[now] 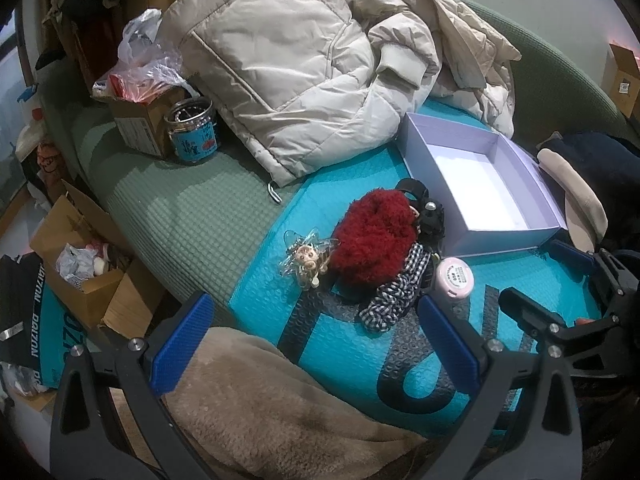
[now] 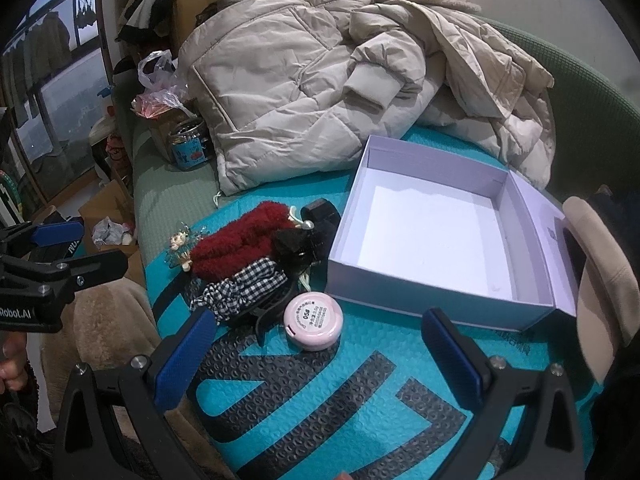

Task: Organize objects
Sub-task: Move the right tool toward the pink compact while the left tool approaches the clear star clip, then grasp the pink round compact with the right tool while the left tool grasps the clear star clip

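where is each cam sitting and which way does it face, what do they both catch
Left wrist view: sits on the left gripper, low at the near edge, facing the fluffy red scrunchie; its own blue-padded fingers show, open, and the right gripper at the right edge.
Right wrist view: sits on the right gripper, facing the empty lilac cardboard box; its open fingers show, the left gripper and a hand at the left edge.
Shared: box, scrunchie, round pink compact, beige puffer jacket, teal bubble mailer.

1. The pink round compact has a label with "05#" on it; the smaller lines are too fine to read.
2. The left gripper body says "Robot.AI".
3. The teal bag beside the cardboard box reads "DAIZON".
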`<action>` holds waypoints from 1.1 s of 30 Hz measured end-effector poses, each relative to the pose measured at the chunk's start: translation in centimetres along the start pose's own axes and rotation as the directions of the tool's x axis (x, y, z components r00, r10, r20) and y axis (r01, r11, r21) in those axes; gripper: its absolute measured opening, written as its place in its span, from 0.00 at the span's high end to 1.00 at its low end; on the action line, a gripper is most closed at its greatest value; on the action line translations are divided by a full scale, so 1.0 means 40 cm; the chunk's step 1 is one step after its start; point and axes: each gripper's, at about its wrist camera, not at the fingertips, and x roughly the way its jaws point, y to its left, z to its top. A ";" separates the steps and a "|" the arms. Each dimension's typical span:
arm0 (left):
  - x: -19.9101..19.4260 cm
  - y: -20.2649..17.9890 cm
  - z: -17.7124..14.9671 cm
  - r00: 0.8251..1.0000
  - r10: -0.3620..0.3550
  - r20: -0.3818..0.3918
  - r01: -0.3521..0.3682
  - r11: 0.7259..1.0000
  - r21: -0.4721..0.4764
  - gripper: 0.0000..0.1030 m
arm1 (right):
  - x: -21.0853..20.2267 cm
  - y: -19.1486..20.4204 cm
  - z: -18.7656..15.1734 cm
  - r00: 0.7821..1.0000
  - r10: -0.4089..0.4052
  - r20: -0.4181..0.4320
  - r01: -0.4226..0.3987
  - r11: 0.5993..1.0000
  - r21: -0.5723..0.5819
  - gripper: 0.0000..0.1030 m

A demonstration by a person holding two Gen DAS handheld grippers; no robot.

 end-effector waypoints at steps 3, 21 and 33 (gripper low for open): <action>0.013 0.012 0.001 1.000 -0.001 -0.005 0.001 1.000 -0.010 0.01 | 0.014 -0.006 -0.005 1.000 0.007 -0.005 -0.007 1.000 0.003 0.01; 0.105 0.040 0.018 0.998 -0.042 -0.042 0.040 0.999 -0.029 0.10 | 0.100 -0.024 -0.016 0.997 0.056 -0.053 -0.054 0.998 0.030 0.01; 0.195 0.064 0.037 0.993 -0.069 -0.097 0.065 0.997 -0.048 0.23 | 0.163 -0.027 -0.007 0.993 0.067 -0.094 -0.065 0.998 0.024 0.02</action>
